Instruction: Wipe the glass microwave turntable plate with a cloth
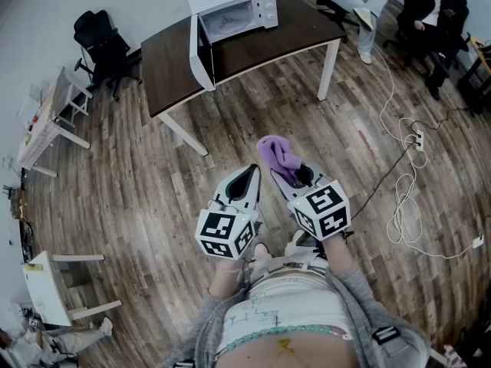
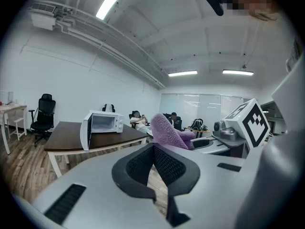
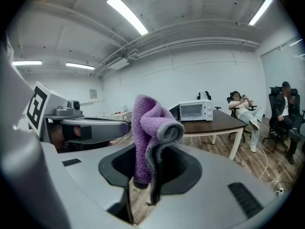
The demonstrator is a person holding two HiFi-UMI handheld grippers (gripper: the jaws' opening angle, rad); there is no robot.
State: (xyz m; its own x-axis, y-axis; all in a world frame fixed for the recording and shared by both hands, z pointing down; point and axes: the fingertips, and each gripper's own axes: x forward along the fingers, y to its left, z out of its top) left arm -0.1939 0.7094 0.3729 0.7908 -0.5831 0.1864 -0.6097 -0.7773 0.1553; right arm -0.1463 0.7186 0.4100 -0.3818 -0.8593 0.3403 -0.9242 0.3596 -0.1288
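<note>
Floor [image 1: 146, 198] beneath right tool [image 1: 296, 177] with cloth [image 1: 275, 153]

A dark brown table [image 1: 165, 71] on white legs stands on a wood-plank floor [image 1: 138, 182]. A black office chair [image 1: 103, 48] sits off the table's left end. Seated people [image 1: 433, 14] wait beyond its right end, near a corded white power strip [image 1: 418, 139].

The cloth [image 3: 143, 128] in the right gripper [image 3: 143, 173] is purple with a grey edge. That gripper and the left gripper [image 2: 153, 161] are pale grey, black inside the jaws. Their marker cubes [image 1: 322, 209] bear black-and-white squares. Ahead of both stands a white microwave [image 1: 234, 10] on a dark brown, white-legged table [image 1: 165, 67].
</note>
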